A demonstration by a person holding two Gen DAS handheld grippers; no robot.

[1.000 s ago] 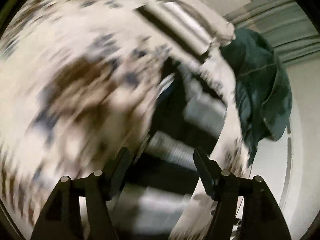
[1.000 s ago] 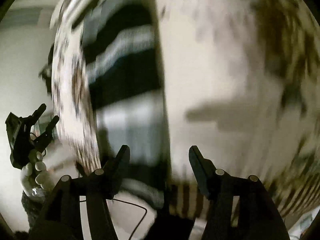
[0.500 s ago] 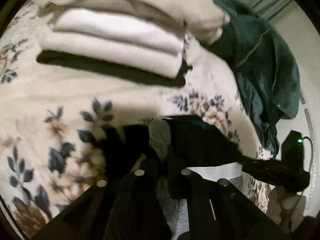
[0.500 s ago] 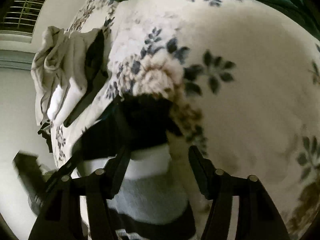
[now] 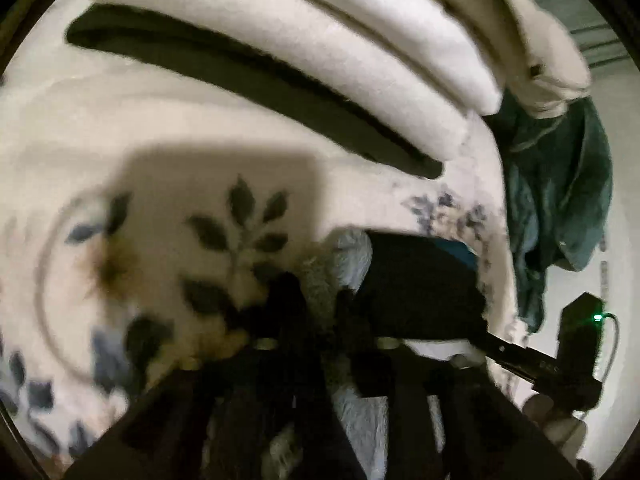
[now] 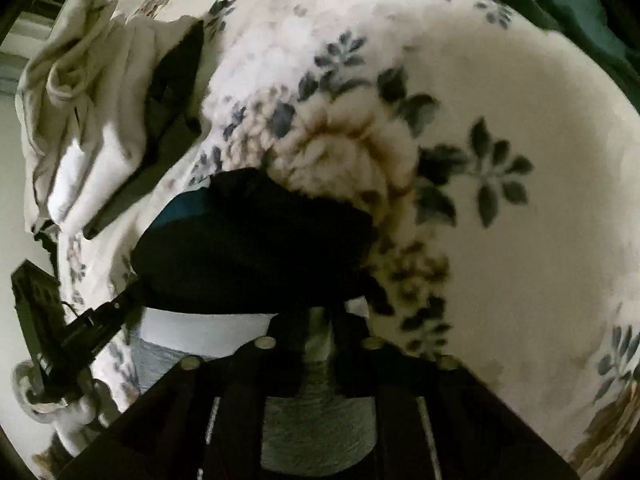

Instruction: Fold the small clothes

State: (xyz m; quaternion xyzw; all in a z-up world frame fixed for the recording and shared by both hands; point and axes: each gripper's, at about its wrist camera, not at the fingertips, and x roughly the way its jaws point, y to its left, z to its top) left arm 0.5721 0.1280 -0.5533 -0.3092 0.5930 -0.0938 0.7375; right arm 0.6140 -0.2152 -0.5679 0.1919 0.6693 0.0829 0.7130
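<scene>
A small garment with black, white and grey-blue stripes (image 5: 420,280) lies folded over on a floral blanket (image 5: 120,128). My left gripper (image 5: 320,300) points down at its near left part. A fold of grey-blue fabric sits pinched between the narrow jaws, which are opening. In the right wrist view the same garment (image 6: 248,240) shows its black band on top. My right gripper (image 6: 320,316) holds a grey fold of it between close jaws, which are also opening. Each view shows the other gripper at its edge, held by a hand (image 6: 40,392).
A stack of folded white and black clothes (image 5: 320,40) lies on the blanket beyond the garment, also seen as the stack (image 6: 80,120) at the left. A dark green cloth (image 5: 560,200) hangs over the bed's edge. The blanket (image 6: 520,100) stretches out to the right.
Both grippers swung down from a blurred sweep with open jaws onto the blanket. The left one closed on fabric first, and the right jaws narrowed onto the garment in the last half second.
</scene>
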